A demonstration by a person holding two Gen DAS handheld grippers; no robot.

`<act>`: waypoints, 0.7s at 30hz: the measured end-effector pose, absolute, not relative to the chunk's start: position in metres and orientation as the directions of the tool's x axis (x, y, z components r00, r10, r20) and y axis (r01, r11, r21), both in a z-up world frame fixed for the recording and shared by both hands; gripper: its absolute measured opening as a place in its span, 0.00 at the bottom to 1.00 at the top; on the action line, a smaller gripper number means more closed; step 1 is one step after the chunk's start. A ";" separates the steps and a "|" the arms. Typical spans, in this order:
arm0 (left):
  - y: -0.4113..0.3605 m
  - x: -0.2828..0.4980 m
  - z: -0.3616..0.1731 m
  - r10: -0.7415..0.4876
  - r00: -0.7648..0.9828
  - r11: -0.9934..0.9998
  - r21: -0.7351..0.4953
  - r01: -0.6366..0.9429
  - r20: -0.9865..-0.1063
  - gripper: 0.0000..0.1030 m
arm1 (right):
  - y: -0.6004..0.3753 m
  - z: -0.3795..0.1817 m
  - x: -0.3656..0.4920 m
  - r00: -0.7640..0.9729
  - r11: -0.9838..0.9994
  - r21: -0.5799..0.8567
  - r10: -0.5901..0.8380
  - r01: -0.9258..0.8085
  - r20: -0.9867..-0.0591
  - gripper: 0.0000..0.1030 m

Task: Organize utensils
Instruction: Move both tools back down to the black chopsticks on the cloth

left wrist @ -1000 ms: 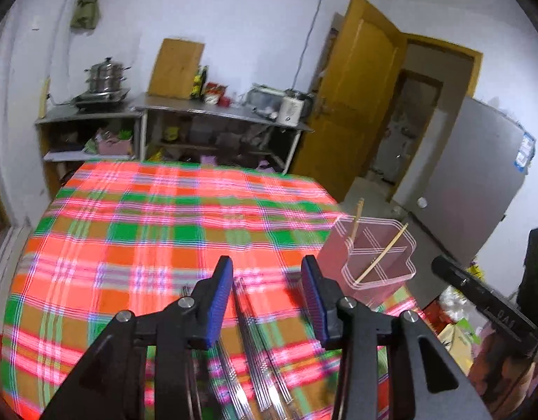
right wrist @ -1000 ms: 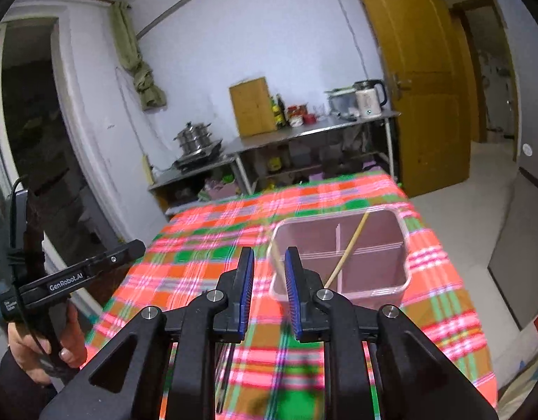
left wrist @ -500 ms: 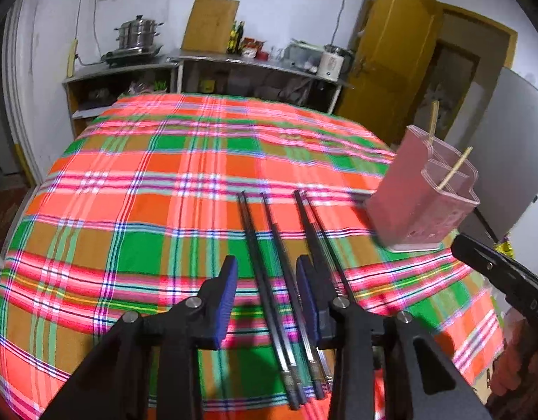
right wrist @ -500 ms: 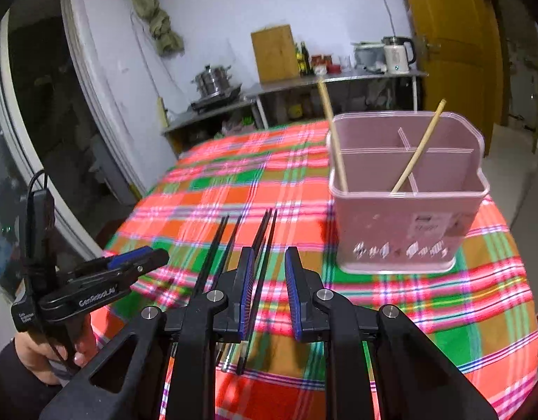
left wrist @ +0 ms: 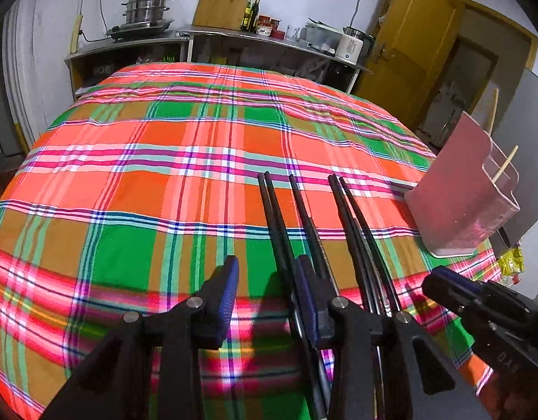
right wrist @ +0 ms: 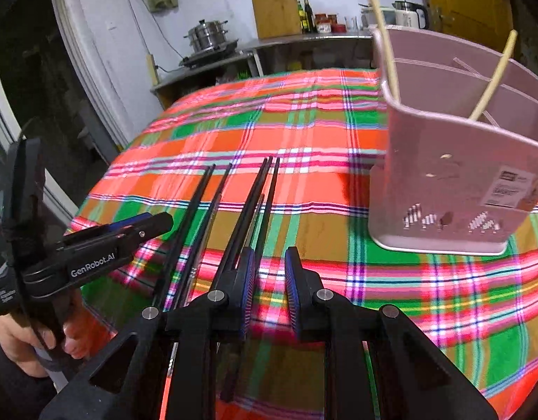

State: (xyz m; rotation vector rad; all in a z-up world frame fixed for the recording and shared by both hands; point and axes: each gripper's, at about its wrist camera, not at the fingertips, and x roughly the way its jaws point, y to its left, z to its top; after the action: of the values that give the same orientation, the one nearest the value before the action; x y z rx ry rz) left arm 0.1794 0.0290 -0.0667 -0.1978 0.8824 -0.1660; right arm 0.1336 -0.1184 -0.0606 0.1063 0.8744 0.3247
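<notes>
Several black chopsticks lie side by side on the plaid tablecloth. A pink divided utensil holder stands to their right with two wooden chopsticks in it. My left gripper hovers low over the near ends of the black chopsticks, open. One stick runs under its right finger and only cloth shows in the gap. My right gripper is open by a narrow gap with nothing in it, just right of the sticks. Each gripper also appears in the other's view, the left gripper and the right gripper.
A hand holds the left gripper at the table's near left edge. Behind the table, metal shelves carry a steamer pot, a wooden board, bottles and a kettle. A yellow door stands at the back right.
Both grippers have dropped toward the table and tipped down onto the black chopsticks. The left jaws have narrowed a little. The pink holder looks much larger in the right wrist view.
</notes>
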 end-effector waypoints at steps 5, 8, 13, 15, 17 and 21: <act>0.028 0.183 -0.072 -0.222 0.616 0.969 -0.238 0.057 -0.756 0.34 | -0.111 -0.071 0.144 0.573 0.945 0.220 0.323 -0.244 -0.753 0.18; 0.025 0.183 -0.073 -0.214 0.616 0.972 -0.227 0.058 -0.758 0.34 | -0.107 -0.076 0.149 0.561 0.944 0.218 0.322 -0.247 -0.763 0.18; 0.021 0.184 -0.073 -0.182 0.618 0.981 -0.184 0.062 -0.765 0.34 | -0.102 -0.084 0.155 0.546 0.946 0.208 0.314 -0.249 -0.776 0.18; 0.021 0.184 -0.073 -0.172 0.618 0.983 -0.173 0.058 -0.767 0.32 | -0.102 -0.084 0.157 0.548 0.947 0.203 0.311 -0.249 -0.777 0.18; 0.022 0.183 -0.073 -0.161 0.619 0.985 -0.162 0.055 -0.769 0.30 | -0.102 -0.084 0.157 0.548 0.948 0.201 0.308 -0.248 -0.777 0.18; 0.026 0.179 -0.073 -0.134 0.617 0.990 -0.135 0.045 -0.775 0.22 | -0.104 -0.084 0.157 0.550 0.950 0.202 0.303 -0.237 -0.778 0.17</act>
State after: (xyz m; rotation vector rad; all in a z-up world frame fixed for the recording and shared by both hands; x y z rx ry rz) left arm 0.1788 0.0256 -0.0733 -0.1057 0.9000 -0.1031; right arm 0.1566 -0.1039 -0.0841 0.0766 0.9355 0.3194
